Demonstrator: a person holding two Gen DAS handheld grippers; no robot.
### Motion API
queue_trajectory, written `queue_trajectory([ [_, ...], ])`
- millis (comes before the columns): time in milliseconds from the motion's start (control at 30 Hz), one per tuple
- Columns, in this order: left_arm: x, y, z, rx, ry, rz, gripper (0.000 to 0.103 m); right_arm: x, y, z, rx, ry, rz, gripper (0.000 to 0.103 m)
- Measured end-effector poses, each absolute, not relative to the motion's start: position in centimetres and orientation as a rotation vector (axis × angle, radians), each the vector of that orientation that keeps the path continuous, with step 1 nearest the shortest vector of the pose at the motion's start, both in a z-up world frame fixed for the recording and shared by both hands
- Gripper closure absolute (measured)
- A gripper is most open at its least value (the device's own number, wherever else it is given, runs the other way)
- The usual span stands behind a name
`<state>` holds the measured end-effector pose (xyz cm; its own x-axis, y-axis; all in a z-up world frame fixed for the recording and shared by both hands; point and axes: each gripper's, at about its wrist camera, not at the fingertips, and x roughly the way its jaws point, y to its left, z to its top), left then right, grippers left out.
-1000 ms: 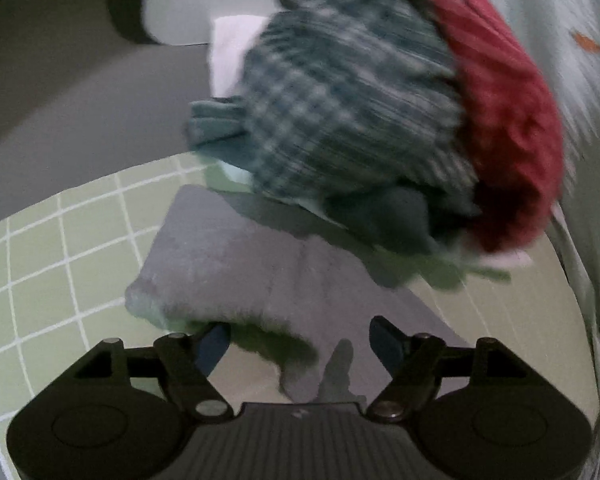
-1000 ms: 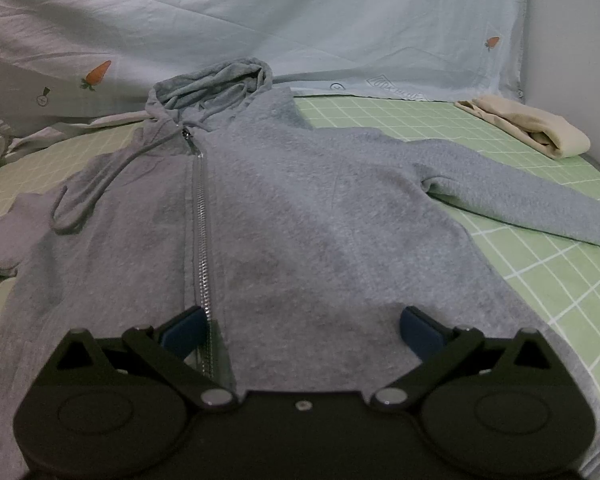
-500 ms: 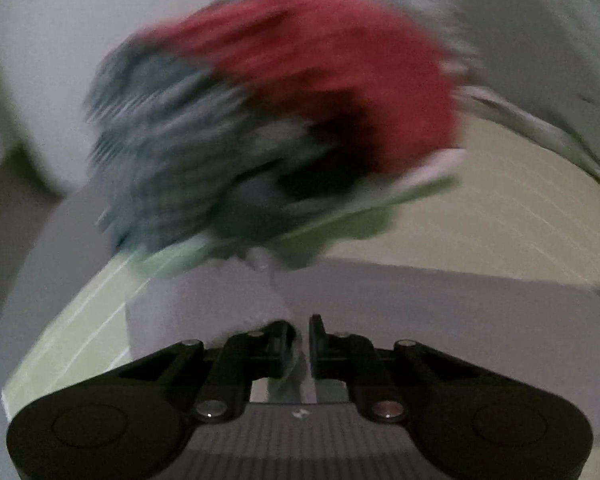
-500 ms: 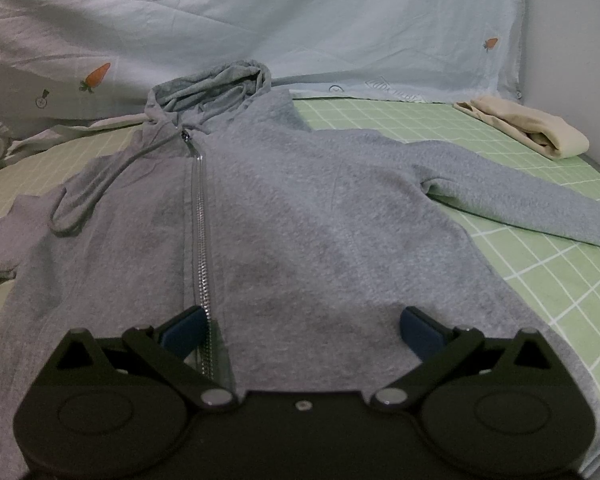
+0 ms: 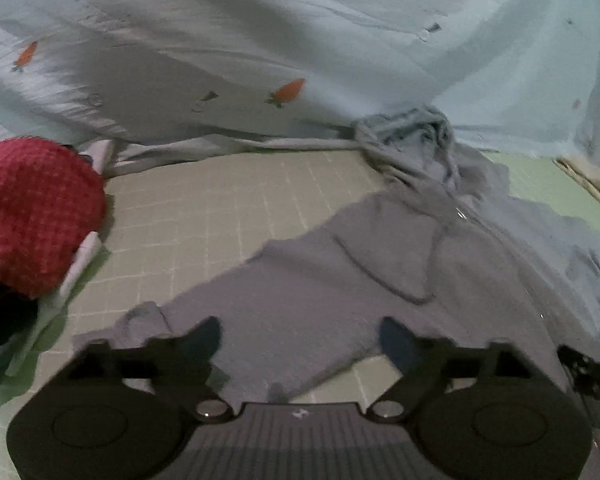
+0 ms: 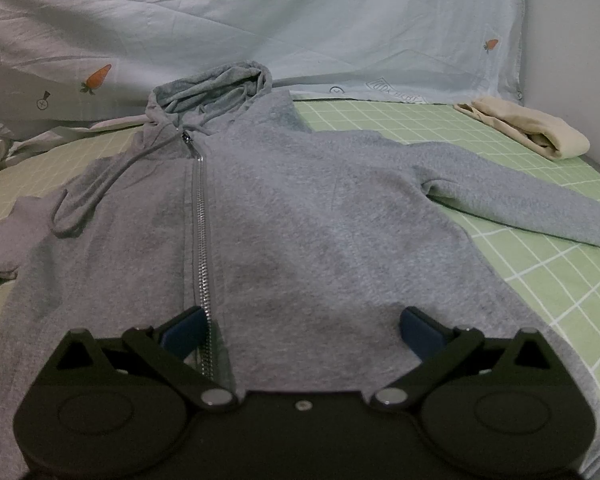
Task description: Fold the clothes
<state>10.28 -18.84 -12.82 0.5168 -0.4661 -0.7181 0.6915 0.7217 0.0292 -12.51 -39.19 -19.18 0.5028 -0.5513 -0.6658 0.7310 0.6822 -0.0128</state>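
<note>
Writing: print on quilt (image 6: 380,20), blurred, unreadable. Red cloth (image 5: 32,216), far left on green sheet (image 6: 560,280). Hoodie (image 6: 300,220): grey, zipped, flat on sheet, sleeves spread. Left gripper (image 5: 300,340): angled down over left sleeve, jaws opening, nothing gripped. Right gripper (image 6: 300,328): angled down over hem, jaws wide, empty. Beige cloth (image 6: 540,136), far right.
</note>
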Motion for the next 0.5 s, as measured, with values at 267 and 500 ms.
queue_trajectory([
  [267, 12.4, -14.3, -13.2, 0.215, 0.828, -0.548, 0.001, -10.4, -41.1, -16.5, 0.387, 0.806, -0.722, 0.000],
  [500, 15.0, -9.2, -13.8, 0.091, 0.901, -0.316, 0.001, -3.0, -36.9, -12.8, 0.187, 0.711, -0.501, 0.000],
])
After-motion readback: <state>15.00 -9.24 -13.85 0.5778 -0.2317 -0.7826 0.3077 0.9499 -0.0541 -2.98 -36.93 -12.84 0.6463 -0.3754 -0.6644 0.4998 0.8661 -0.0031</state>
